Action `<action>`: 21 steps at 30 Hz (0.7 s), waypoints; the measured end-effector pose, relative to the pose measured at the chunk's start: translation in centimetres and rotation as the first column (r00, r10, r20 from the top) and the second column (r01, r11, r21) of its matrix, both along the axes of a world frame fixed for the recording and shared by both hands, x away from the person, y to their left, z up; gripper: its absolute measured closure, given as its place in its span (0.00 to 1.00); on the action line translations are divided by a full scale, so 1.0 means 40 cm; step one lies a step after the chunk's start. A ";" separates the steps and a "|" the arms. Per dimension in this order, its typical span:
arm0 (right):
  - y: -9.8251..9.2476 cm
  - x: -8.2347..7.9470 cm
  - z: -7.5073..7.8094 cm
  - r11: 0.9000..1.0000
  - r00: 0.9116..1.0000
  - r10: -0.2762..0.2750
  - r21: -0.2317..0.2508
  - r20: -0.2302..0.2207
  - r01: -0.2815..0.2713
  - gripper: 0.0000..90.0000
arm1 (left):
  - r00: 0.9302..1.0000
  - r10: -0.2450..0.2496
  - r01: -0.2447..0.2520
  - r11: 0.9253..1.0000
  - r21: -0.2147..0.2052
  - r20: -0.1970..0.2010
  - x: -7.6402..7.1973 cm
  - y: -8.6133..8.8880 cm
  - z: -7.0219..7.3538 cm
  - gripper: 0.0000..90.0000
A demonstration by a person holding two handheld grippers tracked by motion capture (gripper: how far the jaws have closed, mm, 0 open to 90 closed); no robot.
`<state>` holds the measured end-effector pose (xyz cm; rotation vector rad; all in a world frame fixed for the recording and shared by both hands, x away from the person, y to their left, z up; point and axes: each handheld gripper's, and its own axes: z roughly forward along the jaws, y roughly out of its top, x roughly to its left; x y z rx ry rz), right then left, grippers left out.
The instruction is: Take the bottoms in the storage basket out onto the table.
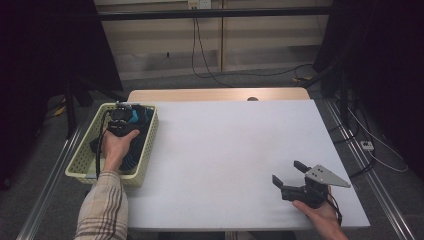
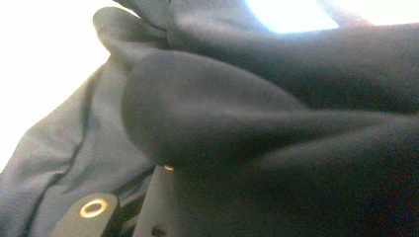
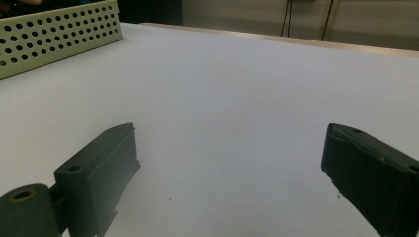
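The left hand-held gripper (image 1: 121, 116) is clamped on the dark cloth (image 2: 237, 128) inside the basket (image 1: 150, 145). The right hand-held gripper (image 1: 290, 176) rests open, well right of the basket. Lifting may snag cloth on the basket's rim and tip it.

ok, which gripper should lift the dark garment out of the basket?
Left. The left gripper is down in the perforated basket, shut on the dark garment. The right gripper rests open on the white table, far off.
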<state>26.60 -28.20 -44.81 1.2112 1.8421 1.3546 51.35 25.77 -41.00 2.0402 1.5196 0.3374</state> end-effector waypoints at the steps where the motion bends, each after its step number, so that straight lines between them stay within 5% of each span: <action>1: 0.000 0.000 0.000 1.000 1.000 -0.002 0.000 -0.001 0.002 0.08 | 1.000 -0.001 0.002 1.000 -0.025 0.025 -0.007 0.002 0.005 0.80; 9: 0.002 -0.001 0.000 1.000 1.000 0.000 -0.003 -0.001 0.000 0.08 | 0.991 0.019 -0.014 0.999 -0.043 0.129 -0.039 0.007 0.040 0.80; 21: 0.003 -0.004 0.000 1.000 1.000 0.004 -0.003 -0.002 -0.004 0.08 | 0.965 -0.019 0.043 0.995 -0.088 0.263 -0.070 0.025 0.072 0.79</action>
